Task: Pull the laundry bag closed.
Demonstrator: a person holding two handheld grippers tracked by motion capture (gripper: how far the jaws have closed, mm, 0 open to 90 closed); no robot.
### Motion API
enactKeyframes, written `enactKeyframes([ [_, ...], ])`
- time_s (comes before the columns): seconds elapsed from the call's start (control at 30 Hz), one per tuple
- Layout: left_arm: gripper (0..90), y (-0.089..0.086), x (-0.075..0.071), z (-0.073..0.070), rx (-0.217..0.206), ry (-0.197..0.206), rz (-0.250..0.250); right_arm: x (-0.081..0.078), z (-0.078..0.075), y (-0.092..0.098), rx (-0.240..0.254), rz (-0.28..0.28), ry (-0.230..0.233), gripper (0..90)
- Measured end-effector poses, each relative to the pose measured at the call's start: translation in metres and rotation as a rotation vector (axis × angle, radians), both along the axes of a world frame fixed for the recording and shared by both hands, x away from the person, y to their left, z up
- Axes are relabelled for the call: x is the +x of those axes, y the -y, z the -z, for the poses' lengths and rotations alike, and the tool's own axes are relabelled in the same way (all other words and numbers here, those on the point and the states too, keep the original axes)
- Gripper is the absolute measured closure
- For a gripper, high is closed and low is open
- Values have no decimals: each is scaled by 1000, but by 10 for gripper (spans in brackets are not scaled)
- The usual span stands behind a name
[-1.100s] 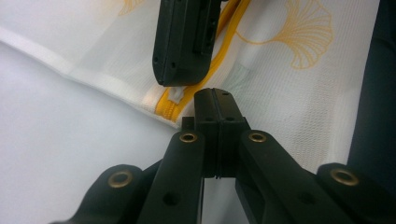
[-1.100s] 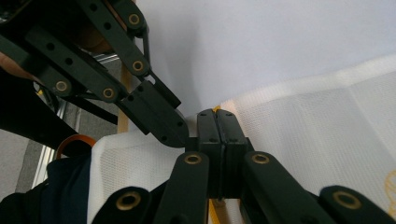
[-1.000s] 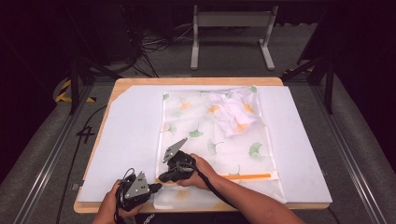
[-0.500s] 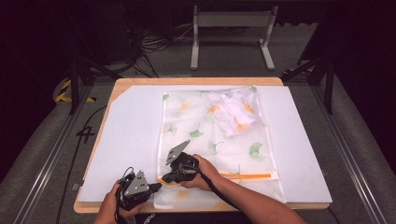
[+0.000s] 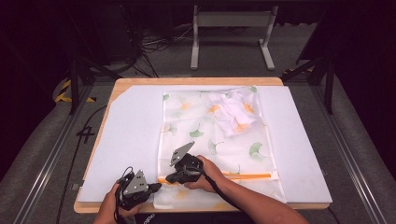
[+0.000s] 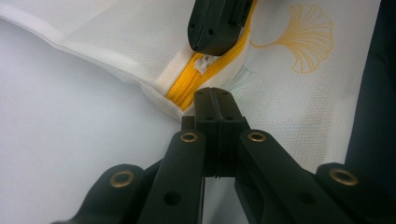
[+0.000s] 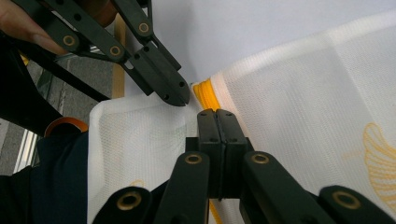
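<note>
Lighting falls evenly from above onto the white board [image 5: 135,140], which reads bright with mild glare; the surrounding floor [image 5: 42,154] and background are dim to black. Shadows are soft and short. The high view is slightly soft overall. Both gripper views are sharp on the mesh weave [image 6: 140,42], with near linkages mildly blurred.

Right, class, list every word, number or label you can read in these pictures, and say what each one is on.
Nothing here can be read.
White lettering on the dark clothing at the bottom edge of the high view: too blurred to read.
The bag: leaf prints only, no words.
</note>
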State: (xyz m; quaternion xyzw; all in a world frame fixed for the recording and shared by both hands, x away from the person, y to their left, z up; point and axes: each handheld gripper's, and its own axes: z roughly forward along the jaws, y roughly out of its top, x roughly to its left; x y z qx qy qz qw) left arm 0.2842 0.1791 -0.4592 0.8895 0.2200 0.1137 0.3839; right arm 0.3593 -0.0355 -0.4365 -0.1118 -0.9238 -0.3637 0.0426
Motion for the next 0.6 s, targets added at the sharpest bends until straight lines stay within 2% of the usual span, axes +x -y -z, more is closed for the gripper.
enactKeyframes([
  [0.53, 900, -1, 1, 0, -5, -6, 2, -1, -3, 10, -1, 0, 3, 900],
  [0.6, 900, -1, 1, 0, -4, -6, 1, 0, -4, 13, -9, 6, 15, 900],
])
